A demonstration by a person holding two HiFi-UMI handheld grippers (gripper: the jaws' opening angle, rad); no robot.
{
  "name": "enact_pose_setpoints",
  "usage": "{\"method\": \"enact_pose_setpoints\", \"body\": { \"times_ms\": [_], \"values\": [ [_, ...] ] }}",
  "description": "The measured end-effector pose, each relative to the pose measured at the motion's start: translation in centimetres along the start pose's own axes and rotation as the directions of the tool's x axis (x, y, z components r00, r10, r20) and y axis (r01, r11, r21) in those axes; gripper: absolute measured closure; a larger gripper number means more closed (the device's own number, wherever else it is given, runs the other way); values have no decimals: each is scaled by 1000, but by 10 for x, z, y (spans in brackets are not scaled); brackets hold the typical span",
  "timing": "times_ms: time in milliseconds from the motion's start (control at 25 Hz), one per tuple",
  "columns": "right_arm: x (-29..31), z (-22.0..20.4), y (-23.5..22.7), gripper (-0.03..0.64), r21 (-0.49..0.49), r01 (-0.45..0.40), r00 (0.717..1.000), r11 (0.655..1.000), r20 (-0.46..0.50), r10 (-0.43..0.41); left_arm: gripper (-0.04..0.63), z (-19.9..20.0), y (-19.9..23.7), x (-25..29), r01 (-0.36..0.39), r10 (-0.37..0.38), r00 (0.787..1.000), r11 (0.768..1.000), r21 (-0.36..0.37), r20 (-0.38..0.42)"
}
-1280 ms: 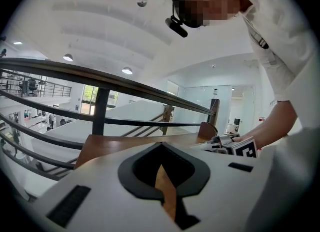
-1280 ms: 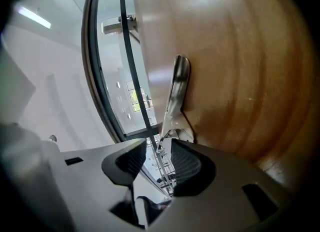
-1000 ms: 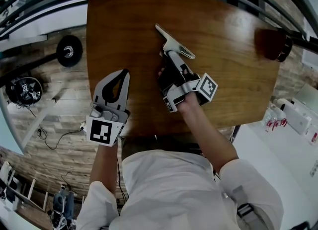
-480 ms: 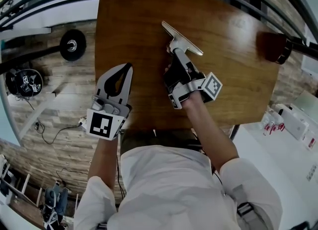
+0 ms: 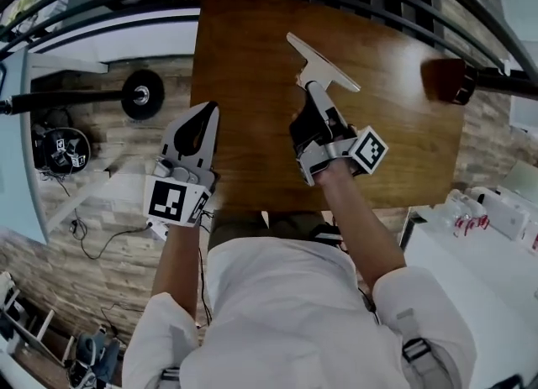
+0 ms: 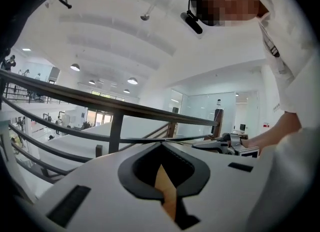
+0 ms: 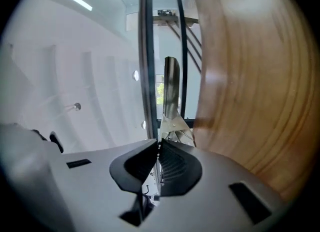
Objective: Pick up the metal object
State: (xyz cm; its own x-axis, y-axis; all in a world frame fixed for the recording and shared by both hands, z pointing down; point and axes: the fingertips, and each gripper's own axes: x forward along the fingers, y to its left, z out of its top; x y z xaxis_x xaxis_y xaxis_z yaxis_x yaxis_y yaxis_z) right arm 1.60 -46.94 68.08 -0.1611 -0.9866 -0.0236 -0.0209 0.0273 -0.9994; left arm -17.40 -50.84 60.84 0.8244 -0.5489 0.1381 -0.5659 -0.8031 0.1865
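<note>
One metal object (image 5: 322,66), two grippers, one wooden table (image 5: 252,68).

The right gripper (image 5: 313,86) is clamped on the object's stem and holds it over the table, with the wide blade at its 12 o'clock. The head view alone shows that T shape. The right gripper view shows it edge-on, a thin strip pinched between the pads. The left gripper (image 5: 214,108) hangs at the table's 9 o'clock edge, tips together, nothing in them. A dark round fitting (image 5: 445,79) sits at 3 o'clock, and a black disc (image 5: 141,93) lies on the floor.
</note>
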Motion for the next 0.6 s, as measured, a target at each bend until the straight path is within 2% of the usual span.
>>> {"method": "enact_pose_setpoints", "body": {
  "times_ms": [160,320,440,600],
  "values": [
    [-8,-16,55,589,-154,-48,999,987,1,49,581,38,4,-28,17,-18,999,1000,27,35],
    [-27,-23,116,589,-327,-88,996,941,3,94,581,73,-8,-50,50,-53,997,998,44,61],
    [-43,-22,161,589,-461,-124,990,879,-3,138,581,97,-21,-56,77,-83,993,995,69,81],
    [-62,-17,212,589,-619,-150,985,771,-23,173,581,129,-40,-60,95,-105,987,992,89,121]
  ]
}}
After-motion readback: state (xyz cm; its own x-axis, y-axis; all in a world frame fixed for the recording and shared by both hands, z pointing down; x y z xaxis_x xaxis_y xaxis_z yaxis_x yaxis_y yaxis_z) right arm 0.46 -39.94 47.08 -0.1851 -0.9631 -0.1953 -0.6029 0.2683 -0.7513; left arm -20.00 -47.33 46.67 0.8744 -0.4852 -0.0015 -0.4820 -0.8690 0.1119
